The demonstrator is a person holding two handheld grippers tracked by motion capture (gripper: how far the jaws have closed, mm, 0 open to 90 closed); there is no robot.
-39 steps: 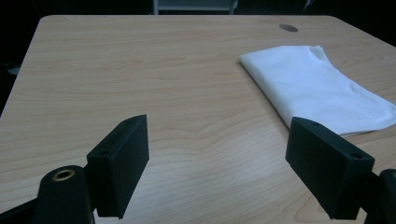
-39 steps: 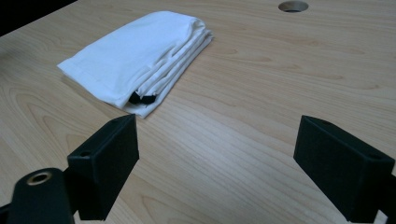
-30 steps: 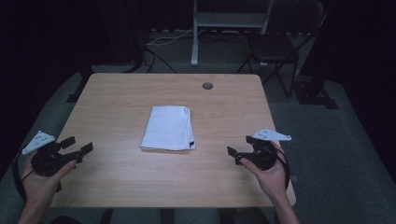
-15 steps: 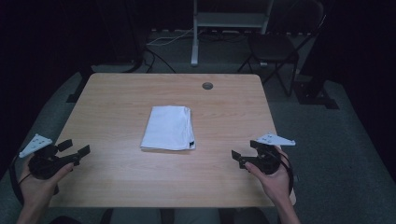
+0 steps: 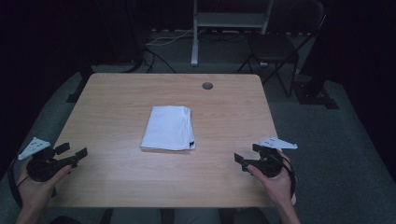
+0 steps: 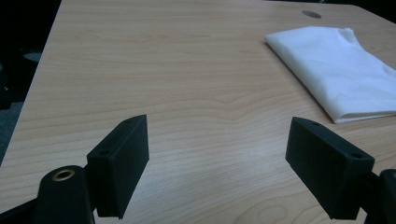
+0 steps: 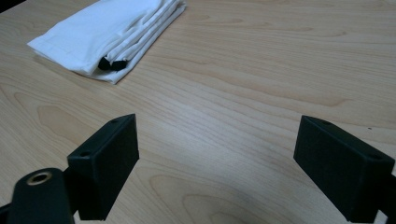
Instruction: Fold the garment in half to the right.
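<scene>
A folded white cloth [image 5: 168,128] lies flat in the middle of the wooden table [image 5: 116,102], with a small black tag at its near right corner. In the left gripper view the cloth [image 6: 341,70] sits far off to the upper right; in the right gripper view the cloth [image 7: 109,32] lies at the upper left. My left gripper [image 5: 72,152] hovers open at the table's near left edge, nothing between its jaws. My right gripper [image 5: 247,154] is open near the front right corner, also holding nothing. Both stand well apart from the cloth.
A round grommet hole [image 5: 207,86] marks the far side of the table. Behind the table stand a metal frame leg [image 5: 194,32] and a dark chair [image 5: 275,46] on the grey floor. Cables [image 5: 159,44] trail on the floor.
Both hands have drawn back toward the table's near edge, the left gripper also shifting outward to the left. The cloth has not moved.
</scene>
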